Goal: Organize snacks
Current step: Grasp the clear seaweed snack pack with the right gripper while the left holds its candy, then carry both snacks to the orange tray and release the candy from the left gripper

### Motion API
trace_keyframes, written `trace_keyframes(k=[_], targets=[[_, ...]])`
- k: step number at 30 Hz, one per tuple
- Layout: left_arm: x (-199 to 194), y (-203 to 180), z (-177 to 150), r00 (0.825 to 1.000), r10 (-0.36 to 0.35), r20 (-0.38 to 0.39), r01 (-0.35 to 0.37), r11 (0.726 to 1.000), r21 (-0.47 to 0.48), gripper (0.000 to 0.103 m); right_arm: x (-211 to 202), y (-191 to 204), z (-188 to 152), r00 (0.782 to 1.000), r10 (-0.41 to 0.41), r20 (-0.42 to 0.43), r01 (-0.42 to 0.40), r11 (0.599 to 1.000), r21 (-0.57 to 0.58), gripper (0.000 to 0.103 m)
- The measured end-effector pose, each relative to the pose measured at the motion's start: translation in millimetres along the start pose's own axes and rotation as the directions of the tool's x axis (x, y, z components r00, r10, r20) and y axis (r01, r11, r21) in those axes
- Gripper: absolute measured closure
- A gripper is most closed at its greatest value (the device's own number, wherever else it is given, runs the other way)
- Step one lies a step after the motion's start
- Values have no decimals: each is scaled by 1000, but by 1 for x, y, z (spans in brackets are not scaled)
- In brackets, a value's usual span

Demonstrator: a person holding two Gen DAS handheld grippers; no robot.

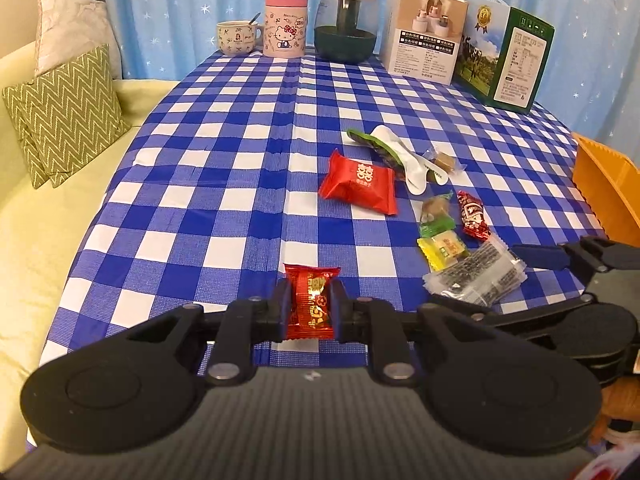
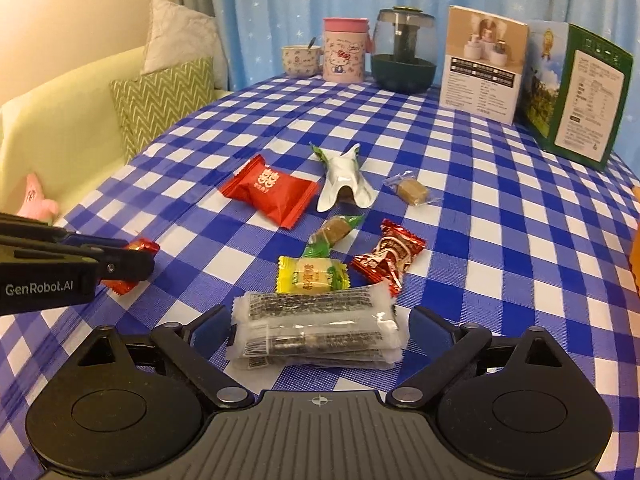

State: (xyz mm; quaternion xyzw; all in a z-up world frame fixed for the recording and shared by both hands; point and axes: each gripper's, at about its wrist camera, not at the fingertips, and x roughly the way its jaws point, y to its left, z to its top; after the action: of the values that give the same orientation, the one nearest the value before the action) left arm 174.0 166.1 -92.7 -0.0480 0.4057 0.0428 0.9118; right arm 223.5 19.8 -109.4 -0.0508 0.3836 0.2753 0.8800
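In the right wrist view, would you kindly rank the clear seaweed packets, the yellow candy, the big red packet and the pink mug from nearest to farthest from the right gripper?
1. Clear seaweed packets: between the open jaws of the right gripper.
2. Yellow candy: just beyond them.
3. Big red packet: mid-table, left.
4. Pink mug: far edge, by the curtain.

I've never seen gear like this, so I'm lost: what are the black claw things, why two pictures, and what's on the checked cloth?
Each black claw is a hand-held gripper that a person carries, one per hand, with a camera looking along its fingers. That gives two pictures of one table.

The left hand-held gripper is shut on a small red candy.

The right hand-held gripper is open, its fingers on either side of a stack of clear seaweed packets without pressing them.

On the checked tablecloth also lie a big red packet, a yellow candy and other wrapped sweets. Cups and boxes stand at the back.
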Motion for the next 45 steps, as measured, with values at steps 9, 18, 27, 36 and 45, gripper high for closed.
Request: trace_keyframes(k=[9,18,27,36,45], targets=[[-4,-8,2,1000,-8,1,8,1000,11,85,-9,-1,-4,1000,0,-1,0,1000,20,19],[-29,-43,-1,998,-60,10,59,998,31,85,-60,-20,-15,997,-70,25,67,993,98,19],[-60,-89,-8,994,-110,15,109,993,51,85,-119,-48,-28,989,-143,29,134,972,194,19],[-82,-133,-9,988,-150,24,148,985,94,85,-168,-75,-44,977,-209,41,192,949,252,19],[-96,-169,-6,982,-184,27,179,975,132,85,-207,-100,-53,962,-266,62,235,922,306,19]])
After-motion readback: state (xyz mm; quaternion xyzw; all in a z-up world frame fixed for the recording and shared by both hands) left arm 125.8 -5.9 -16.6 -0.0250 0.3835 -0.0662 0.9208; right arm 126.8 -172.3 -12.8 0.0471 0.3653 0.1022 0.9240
